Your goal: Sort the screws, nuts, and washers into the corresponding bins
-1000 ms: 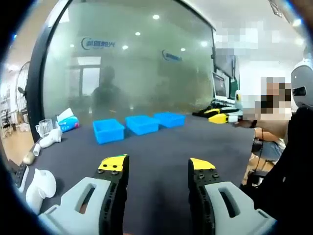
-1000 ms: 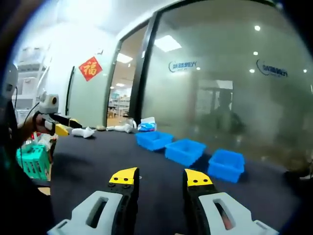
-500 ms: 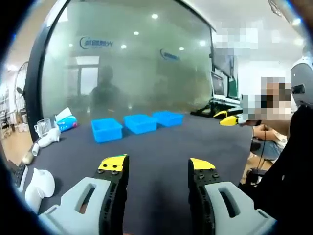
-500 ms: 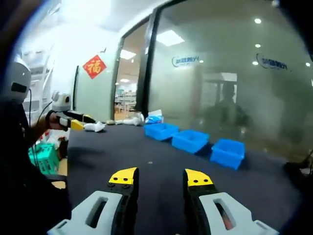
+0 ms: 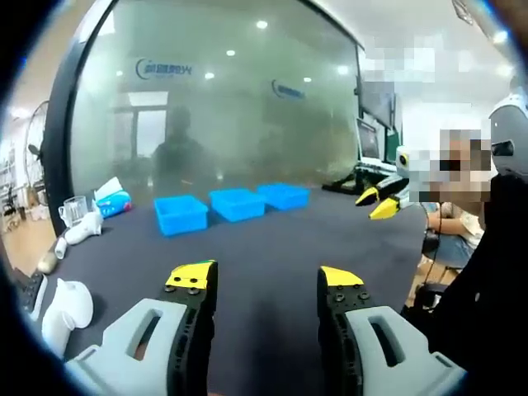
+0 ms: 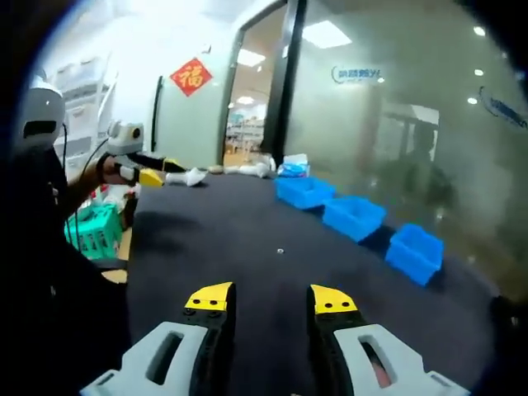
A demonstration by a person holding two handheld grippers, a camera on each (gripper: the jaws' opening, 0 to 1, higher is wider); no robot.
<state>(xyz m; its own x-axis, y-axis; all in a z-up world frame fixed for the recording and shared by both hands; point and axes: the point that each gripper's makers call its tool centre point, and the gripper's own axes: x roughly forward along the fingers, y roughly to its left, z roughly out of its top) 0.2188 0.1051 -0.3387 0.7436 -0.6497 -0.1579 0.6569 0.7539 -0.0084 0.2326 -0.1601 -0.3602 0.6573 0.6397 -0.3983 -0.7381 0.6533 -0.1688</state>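
Both grippers hang above the dark bench (image 5: 272, 239) with nothing in them: the left gripper (image 5: 266, 285) has its yellow-tipped jaws parted by a wide gap, and the right gripper (image 6: 268, 299) stands open much the same. The three blue bins (image 5: 236, 205) sit in a row at the far side of the bench, in front of the frosted glass wall (image 5: 214, 99); in the right gripper view the same bins (image 6: 355, 217) run off to the right. The one loose piece I can make out is a tiny pale speck (image 6: 280, 251) on the bench ahead of the right gripper, probably one of the fasteners, though too small to say whether screw, nut or washer.

The step in hand looks like the first reach. To do it well, I would lower the right gripper straight over that speck with the jaws either side of it, close gently so the piece does not skate on the smooth top, and identify it before choosing a bin.

White objects (image 5: 66, 307) lie along the left edge of the bench. It is an office room with ceiling lights, a red paper decoration (image 6: 190, 75) on the wall, and another person (image 6: 41, 165) holding a gripper nearby
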